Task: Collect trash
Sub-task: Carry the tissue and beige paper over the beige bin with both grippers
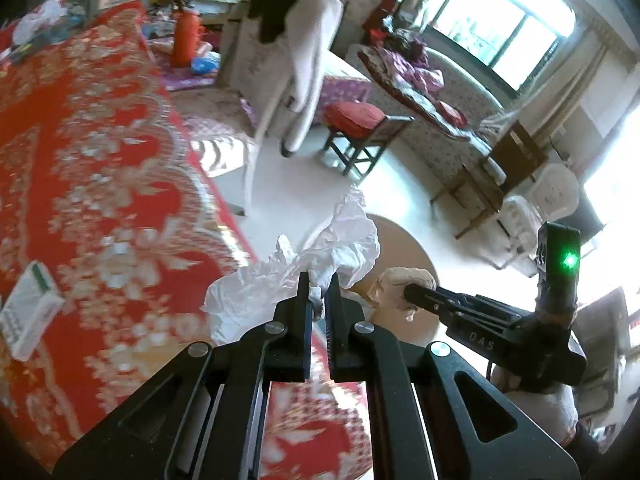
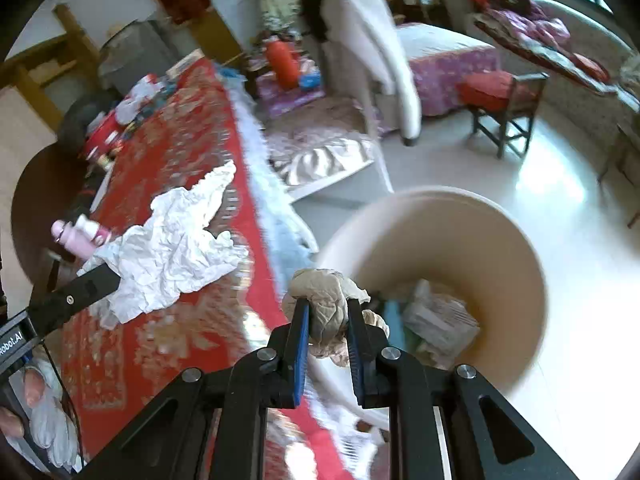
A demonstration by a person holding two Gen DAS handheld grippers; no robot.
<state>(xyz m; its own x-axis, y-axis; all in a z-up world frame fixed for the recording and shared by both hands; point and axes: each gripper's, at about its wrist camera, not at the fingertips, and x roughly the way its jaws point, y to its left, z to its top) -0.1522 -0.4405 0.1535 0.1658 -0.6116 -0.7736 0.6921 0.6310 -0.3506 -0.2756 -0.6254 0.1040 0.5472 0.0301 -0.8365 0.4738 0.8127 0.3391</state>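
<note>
Sunlit floor tiles and a red patterned tablecloth (image 2: 168,152) fill the room around a tan bin (image 2: 500,232), which stands on the floor just beside the table edge.

Left hand-held gripper (image 1: 319,280) is clamped shut on a crumpled white paper (image 1: 332,248), which hangs over the table edge, just short of the bin (image 1: 404,240); in the right wrist view the same paper (image 2: 176,248) sticks out from the tip of this hand-held gripper (image 2: 108,276), above the cloth and to the left of the bin.

Right hand-held gripper (image 2: 328,304) is closed on a beige wad (image 2: 324,292), held at the bin's near rim, at the table edge. In the left wrist view the wad (image 1: 400,280) sits at the end of that hand-held gripper (image 1: 412,292), in front of the bin. Crumpled trash (image 2: 436,316) already lies inside the bin.

Farther from the bin, a white and green box (image 1: 28,308) lies on the cloth (image 1: 100,160). A pink bottle (image 2: 80,236) lies beyond the white paper. Past the bin, a red stool (image 2: 504,96) stands on the floor, and a red thermos (image 2: 284,64) stands well apart beyond the table.
</note>
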